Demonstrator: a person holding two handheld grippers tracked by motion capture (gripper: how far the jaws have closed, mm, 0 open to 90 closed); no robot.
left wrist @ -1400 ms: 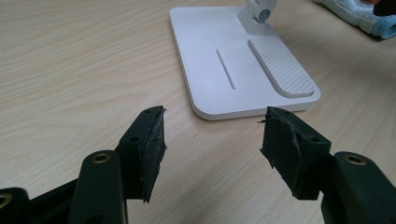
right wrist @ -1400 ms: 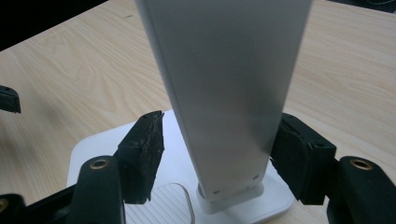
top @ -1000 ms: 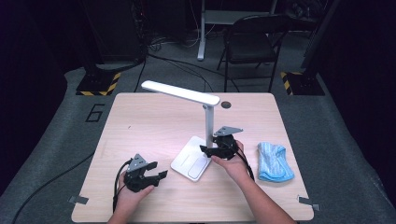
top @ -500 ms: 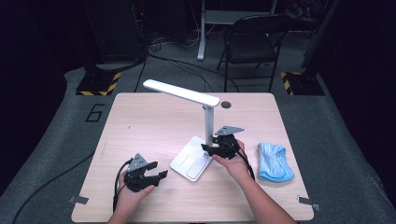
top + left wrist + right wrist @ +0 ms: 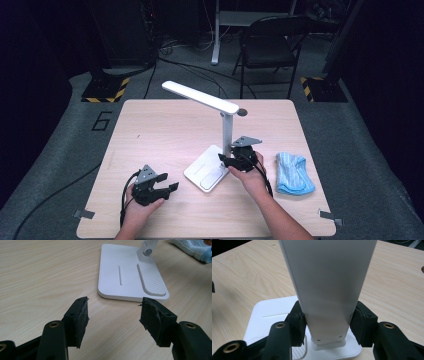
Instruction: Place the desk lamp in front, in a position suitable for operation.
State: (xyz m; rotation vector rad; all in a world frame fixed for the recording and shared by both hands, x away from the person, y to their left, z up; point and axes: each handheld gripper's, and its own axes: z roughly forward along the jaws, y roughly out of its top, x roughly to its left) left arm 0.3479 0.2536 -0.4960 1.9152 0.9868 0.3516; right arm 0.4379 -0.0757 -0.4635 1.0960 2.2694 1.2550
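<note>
A white desk lamp stands mid-table, with a flat base, an upright stem and a long head slanting up to the far left. My right gripper is shut on the stem just above the base. In the right gripper view both pads press the stem from either side. My left gripper rests low on the table to the left of the base, open. In the left gripper view its jaws stand wide apart around bare wood, short of the base.
A folded blue cloth lies right of the lamp, also seen as the blue cloth beyond the base. A cable hole sits near the table's far edge. A black chair stands behind the table.
</note>
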